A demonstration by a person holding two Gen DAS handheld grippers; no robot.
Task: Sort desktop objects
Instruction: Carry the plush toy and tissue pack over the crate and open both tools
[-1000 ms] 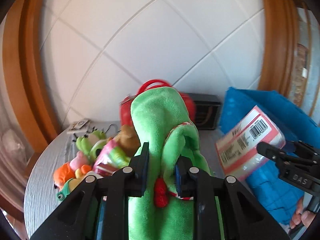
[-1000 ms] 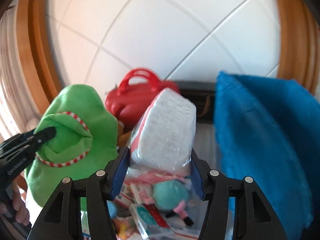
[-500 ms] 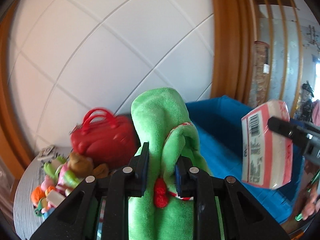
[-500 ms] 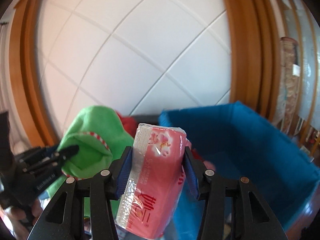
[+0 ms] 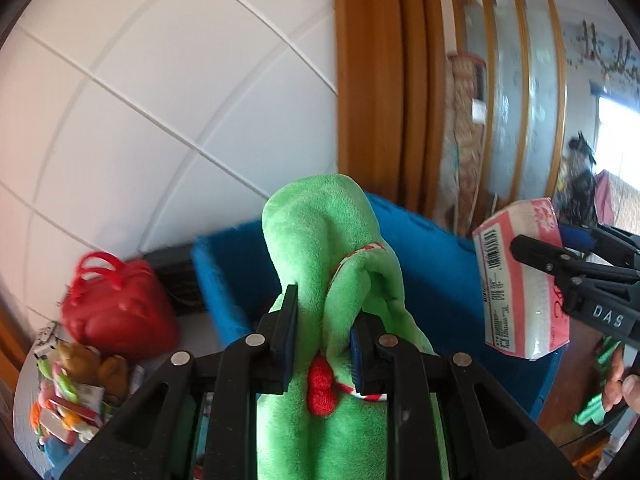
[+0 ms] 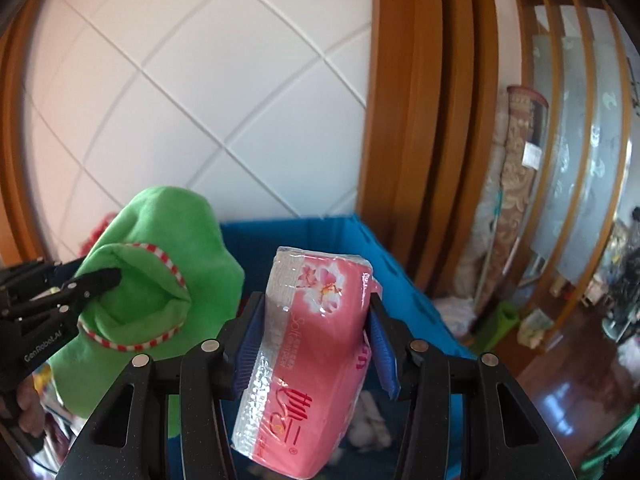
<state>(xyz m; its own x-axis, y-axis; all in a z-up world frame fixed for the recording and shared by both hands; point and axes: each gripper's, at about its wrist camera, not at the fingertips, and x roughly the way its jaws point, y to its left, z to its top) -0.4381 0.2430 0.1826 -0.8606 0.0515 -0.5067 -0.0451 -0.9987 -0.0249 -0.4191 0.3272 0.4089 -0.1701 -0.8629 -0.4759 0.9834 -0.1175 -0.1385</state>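
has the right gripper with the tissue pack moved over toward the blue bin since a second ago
Yes. The right gripper, shut on the tissue pack, has swung rightward: the blue bin, earlier off to its right, now sits directly behind and below the pack.

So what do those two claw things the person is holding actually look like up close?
Both are matte black plastic. The left gripper and right gripper each have two angular fingers lined with blue pads and dotted with round silver bolt heads. White lettering marks their sides: "DAS" on the right one, "GenRobot.AI" on the left. Bare fingertips show beneath; no cables or sleeves are visible.
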